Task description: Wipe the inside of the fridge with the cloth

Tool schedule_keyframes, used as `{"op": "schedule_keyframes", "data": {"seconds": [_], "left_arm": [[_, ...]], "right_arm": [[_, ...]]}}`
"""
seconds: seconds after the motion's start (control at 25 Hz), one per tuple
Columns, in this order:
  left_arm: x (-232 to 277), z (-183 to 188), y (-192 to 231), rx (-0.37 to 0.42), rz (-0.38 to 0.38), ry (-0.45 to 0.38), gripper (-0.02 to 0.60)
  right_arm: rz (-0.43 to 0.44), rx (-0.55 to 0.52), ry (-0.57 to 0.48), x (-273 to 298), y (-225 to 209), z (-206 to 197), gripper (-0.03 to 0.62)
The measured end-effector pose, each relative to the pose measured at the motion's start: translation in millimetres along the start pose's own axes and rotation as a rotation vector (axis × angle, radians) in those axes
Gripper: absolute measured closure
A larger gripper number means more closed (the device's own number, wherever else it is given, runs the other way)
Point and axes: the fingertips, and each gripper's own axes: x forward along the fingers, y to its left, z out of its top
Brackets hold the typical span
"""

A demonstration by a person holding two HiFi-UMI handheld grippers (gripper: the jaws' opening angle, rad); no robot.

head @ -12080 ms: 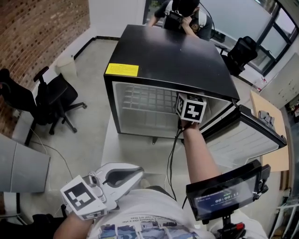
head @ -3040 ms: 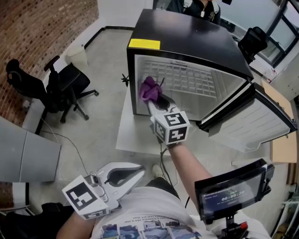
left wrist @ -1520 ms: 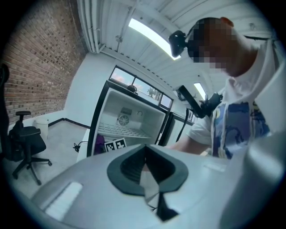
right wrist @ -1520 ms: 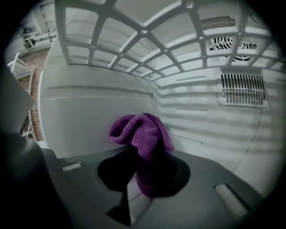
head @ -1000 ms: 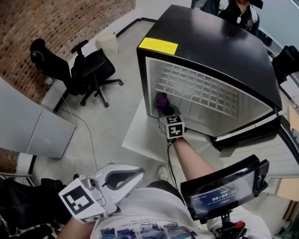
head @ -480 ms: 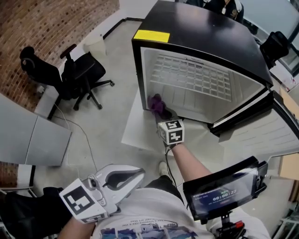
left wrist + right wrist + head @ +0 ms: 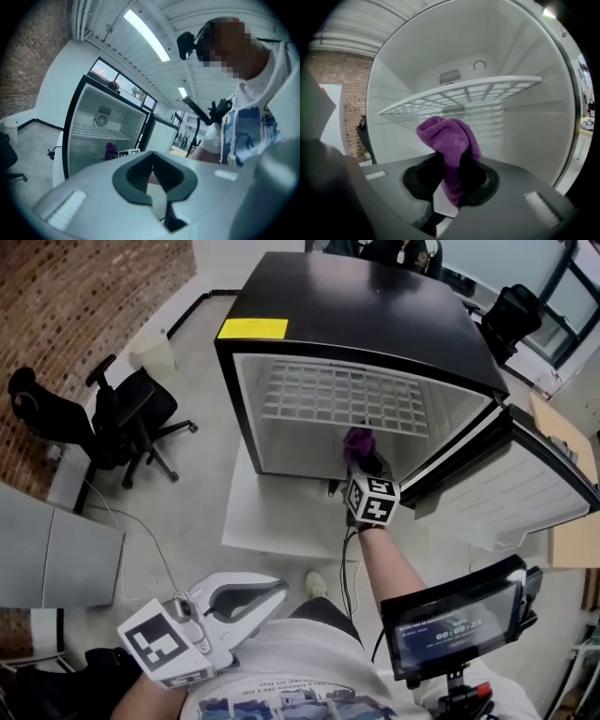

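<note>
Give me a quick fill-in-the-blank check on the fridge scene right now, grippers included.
1. The right gripper is shut on a ___ cloth.
2. The door of the fridge stands ___.
3. The left gripper holds ___.
4. Inside the fridge there is one white wire ___.
Missing words: purple; open; nothing; shelf.

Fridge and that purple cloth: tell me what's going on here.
A person is working at the open fridge with two handheld grippers. The right gripper is shut on a purple cloth, held at the right side of the fridge's opening, below the wire shelf. The left gripper hangs empty, jaws together, near the person's body.
</note>
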Motion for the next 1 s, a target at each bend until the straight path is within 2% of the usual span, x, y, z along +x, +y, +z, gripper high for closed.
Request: {"op": "schedule_keyframes", "data": {"seconds": [0.24,0.52,0.68,1.0], "left_arm": [[18,11,12,0.018,-0.013,0.015,0.574],[34,22,28,0.005,0.024,0.014,0.574],[34,17,44,0.028,0.072,0.028,0.574],[36,25,54,-0.028,0.137,0.004,0.574]], "right_arm": [[-0.158,0.038,-0.008,18,-63,11,0.516],[-0.213,0.051,-0.003,55,-87,13,0.516],[-0.195,0.041,-0.006,75,-84,16,0.516],[-0.104,0.038,0.033,115,-47,6,0.516]]}}
